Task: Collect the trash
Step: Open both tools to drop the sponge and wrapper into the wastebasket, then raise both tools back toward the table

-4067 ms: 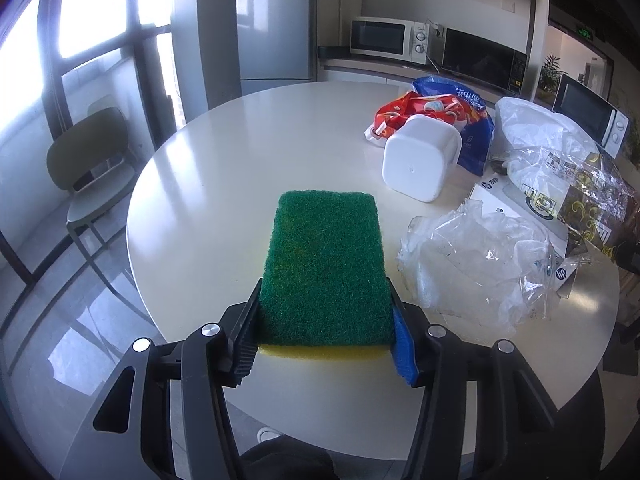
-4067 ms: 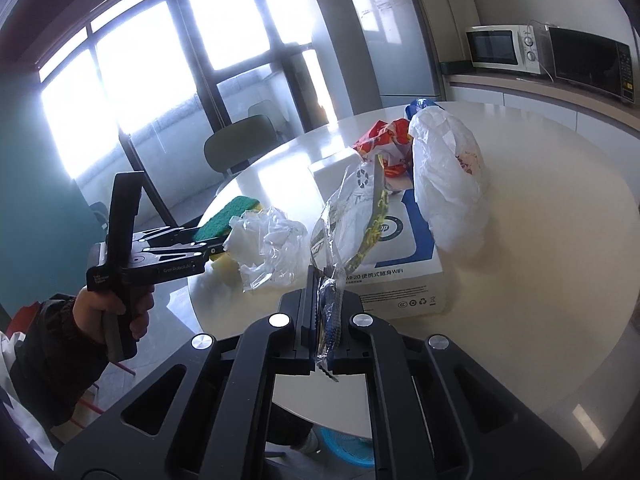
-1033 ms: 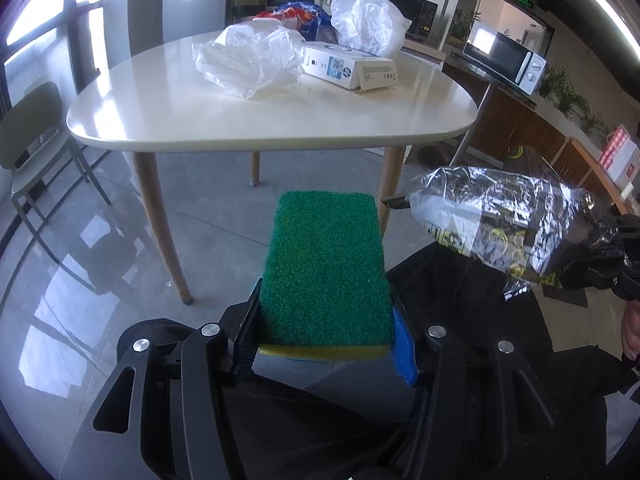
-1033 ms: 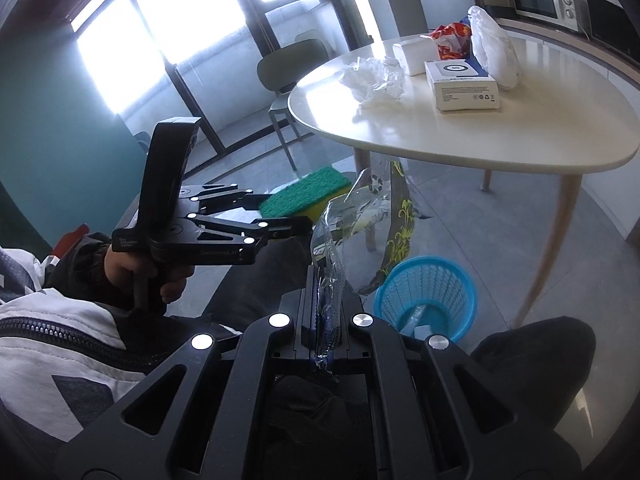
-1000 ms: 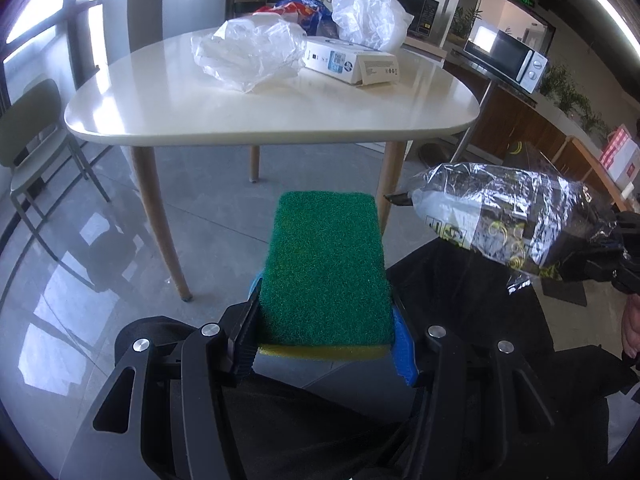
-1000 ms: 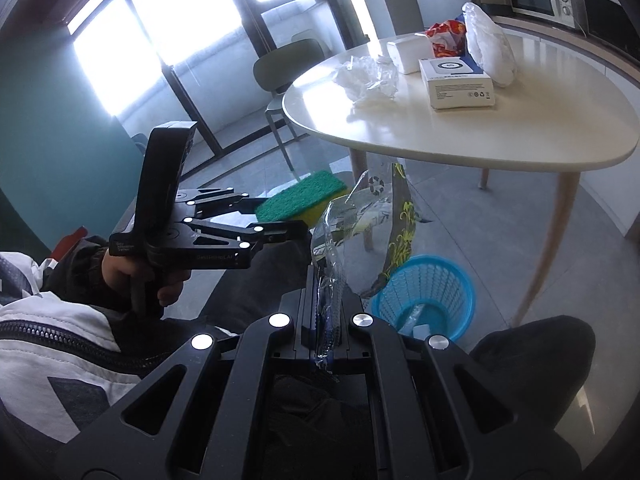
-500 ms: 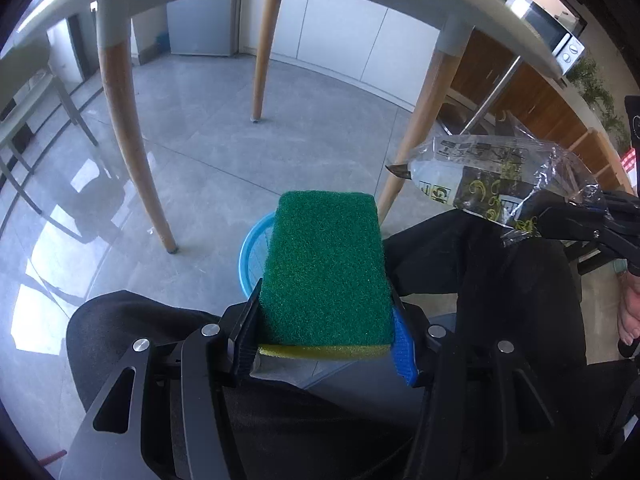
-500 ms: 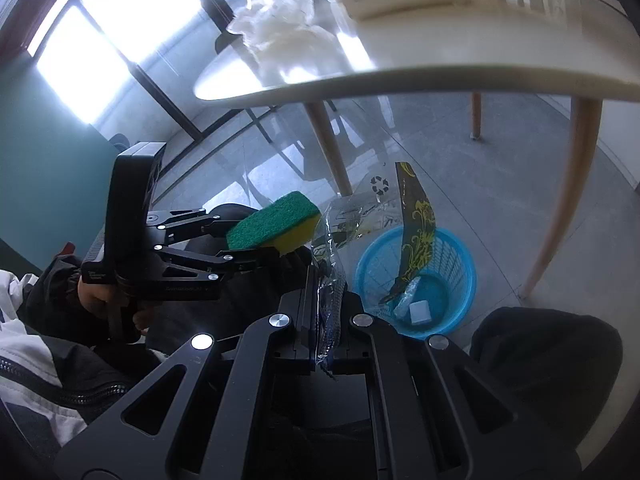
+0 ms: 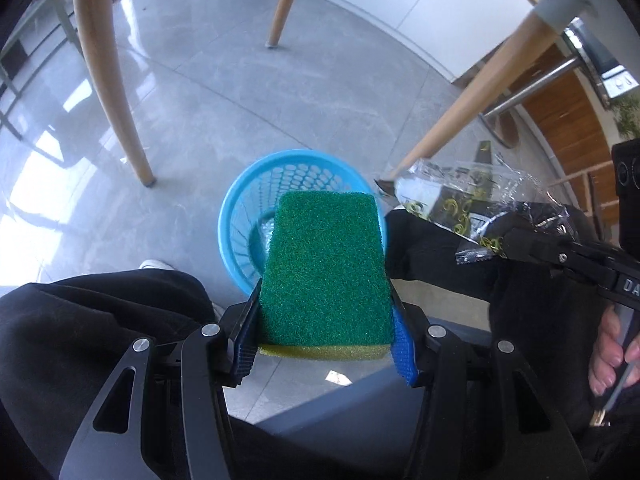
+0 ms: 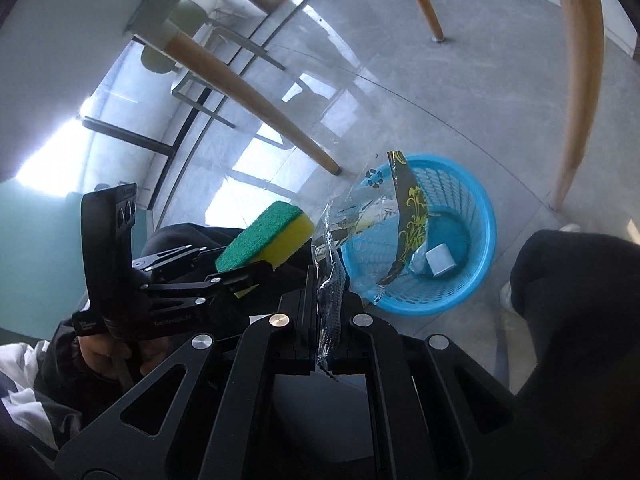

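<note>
My left gripper (image 9: 324, 336) is shut on a green-and-yellow sponge (image 9: 325, 272), held above the near rim of a blue trash basket (image 9: 244, 208) on the floor. The sponge (image 10: 264, 242) and left gripper (image 10: 240, 276) also show in the right wrist view. My right gripper (image 10: 326, 312) is shut on a crinkled clear plastic wrapper (image 10: 376, 216) with black-and-gold print, hanging over the basket (image 10: 472, 280). That wrapper (image 9: 472, 204) shows at the right in the left wrist view. A small white object (image 10: 440, 262) lies in the basket.
Wooden table legs (image 9: 108, 76) (image 9: 472, 92) (image 10: 576, 80) stand around the basket on the grey tiled floor. The person's black-trousered knees (image 9: 92, 332) (image 10: 576, 280) flank the basket. A chair (image 10: 188, 76) stands farther off by the window.
Both grippers have dropped from table height and tilted down toward the floor. The table top has left view; the blue basket now lies directly under the sponge and wrapper.
</note>
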Demonstrator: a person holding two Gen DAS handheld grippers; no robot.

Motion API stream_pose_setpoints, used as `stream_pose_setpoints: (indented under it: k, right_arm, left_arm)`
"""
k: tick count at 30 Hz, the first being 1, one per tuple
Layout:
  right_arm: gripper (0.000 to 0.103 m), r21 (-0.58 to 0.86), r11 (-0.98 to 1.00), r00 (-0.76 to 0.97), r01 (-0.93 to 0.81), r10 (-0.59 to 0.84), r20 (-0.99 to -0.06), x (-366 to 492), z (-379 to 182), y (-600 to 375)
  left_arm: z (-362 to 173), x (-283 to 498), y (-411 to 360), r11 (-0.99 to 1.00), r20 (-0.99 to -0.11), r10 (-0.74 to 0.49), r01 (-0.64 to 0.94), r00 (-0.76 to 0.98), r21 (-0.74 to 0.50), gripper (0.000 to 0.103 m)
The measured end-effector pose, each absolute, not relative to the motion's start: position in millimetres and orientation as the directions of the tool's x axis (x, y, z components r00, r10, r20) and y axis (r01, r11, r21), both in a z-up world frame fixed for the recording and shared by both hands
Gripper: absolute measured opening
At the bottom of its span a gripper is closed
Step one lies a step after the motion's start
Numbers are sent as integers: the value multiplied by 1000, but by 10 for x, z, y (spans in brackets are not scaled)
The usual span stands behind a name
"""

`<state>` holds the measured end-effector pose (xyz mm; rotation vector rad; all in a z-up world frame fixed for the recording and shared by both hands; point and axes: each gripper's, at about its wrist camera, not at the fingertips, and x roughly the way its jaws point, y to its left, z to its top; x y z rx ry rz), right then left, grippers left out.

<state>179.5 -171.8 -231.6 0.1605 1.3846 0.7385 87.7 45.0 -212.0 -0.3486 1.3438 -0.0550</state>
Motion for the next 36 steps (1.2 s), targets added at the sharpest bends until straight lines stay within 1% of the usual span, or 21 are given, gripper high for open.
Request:
stream_pose_setpoints:
  k: [3,9,13,15,16,17,18,19,20,21,22,24,26,32,36]
  right_arm:
    - [3,513,789,-4,-338,543,-839,1879,-2469,-1700]
    - [3,528,793,-31,-303,545,-838,1947,-2587,-1656]
    - [6,502,811,-29,-302,519,-855,2003,-2669,-1632]
    - [13,494,812,-31,-310,511,-859,1997,-2667,-1629]
    - [21,488,815,-31,-312,504,-863,1991,-2671,-1622]
    - [39,476,821,-28,-315,494,-869,1987,-2662,-1618]
    - [46,464,827,-21,-318,484,-875,1979,-2652,-1616]
    - [56,455,831,-11,-320,477,-879,1974,-2649,-1614]
    - [66,444,836,-2,-321,468,-884,1978,-2649,-1618]
    - [72,431,843,7,-321,457,-889,1977,-2641,-1624]
    - [83,423,848,18,-319,452,-892,1975,-2628,-1637]
    - [85,421,849,26,-320,452,-892,1976,-2632,-1663]
    - [94,401,859,38,-318,435,-900,1967,-2617,-1677]
    - [94,392,871,44,-298,422,-905,1924,-2582,-1743]
    - [94,379,869,62,-317,418,-906,1817,-2508,-1756]
  left_arm:
    - [-2202,970,397,950,-947,-244,-145,212,-277,54]
    - [-2332,1082,422,950,-951,-246,-149,189,-276,54]
    - [-2417,1136,417,949,-953,-250,-153,172,-276,55]
    - [-2435,1147,412,950,-954,-249,-150,166,-274,58]
    - [-2437,1145,408,953,-957,-241,-148,163,-265,64]
    - [-2433,1141,408,954,-957,-237,-148,165,-262,77]
    - [-2429,1154,403,955,-959,-233,-148,164,-257,85]
    - [-2431,1152,407,957,-961,-221,-151,164,-246,93]
    - [-2438,1153,410,960,-964,-211,-153,164,-236,93]
    - [-2460,1161,409,960,-965,-212,-153,155,-236,93]
    - [-2484,1159,416,958,-966,-216,-160,142,-238,94]
    - [-2498,1160,448,954,-966,-220,-176,134,-242,95]
    - [-2483,1147,462,954,-966,-222,-177,135,-243,97]
    - [-2386,1056,460,958,-968,-196,-178,158,-223,97]
    - [-2296,956,484,957,-967,-180,-193,179,-214,97]
